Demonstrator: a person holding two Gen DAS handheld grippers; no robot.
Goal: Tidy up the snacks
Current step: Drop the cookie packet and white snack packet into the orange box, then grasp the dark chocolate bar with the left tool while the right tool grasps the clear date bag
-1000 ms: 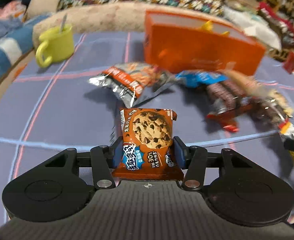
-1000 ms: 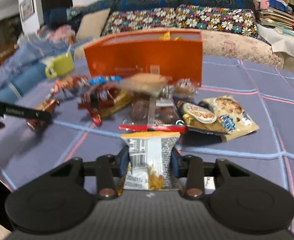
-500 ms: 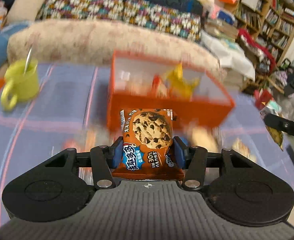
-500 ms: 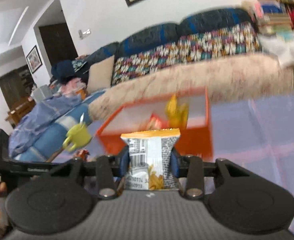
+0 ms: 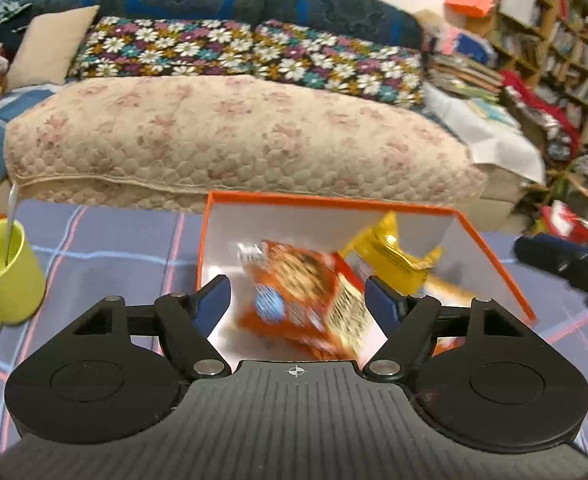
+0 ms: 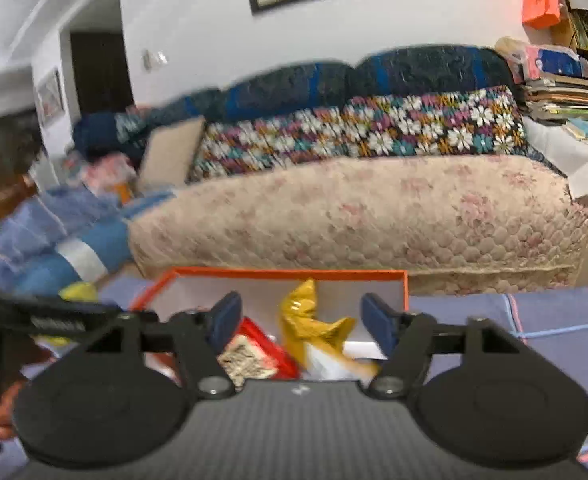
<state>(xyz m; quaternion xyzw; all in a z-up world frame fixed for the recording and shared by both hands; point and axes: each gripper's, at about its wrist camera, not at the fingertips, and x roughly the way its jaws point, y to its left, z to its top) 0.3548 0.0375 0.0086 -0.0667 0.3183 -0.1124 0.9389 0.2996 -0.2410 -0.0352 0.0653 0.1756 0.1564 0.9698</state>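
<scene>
An orange box (image 5: 490,248) with a white inside stands on the purple plaid cloth before the sofa. My left gripper (image 5: 298,300) is open above the box. The orange cookie packet (image 5: 294,300) is blurred between its spread jaws, free of them, inside the box. A yellow packet (image 5: 386,256) leans against the back wall. My right gripper (image 6: 300,320) is open over the same box (image 6: 285,274). Below it lie the yellow packet (image 6: 310,320) and a white and yellow chip packet (image 6: 334,364), beside a red packet (image 6: 261,352).
A green mug (image 5: 3,272) with a spoon stands left of the box. The sofa (image 5: 233,140) with a floral cover runs behind the table. The other gripper shows at the right edge of the left wrist view (image 5: 566,264) and at the left of the right wrist view (image 6: 45,320).
Both grippers have opened over the orange box. The cookie packet has left the left jaws and the chip packet has left the right jaws, both dropping into the box.
</scene>
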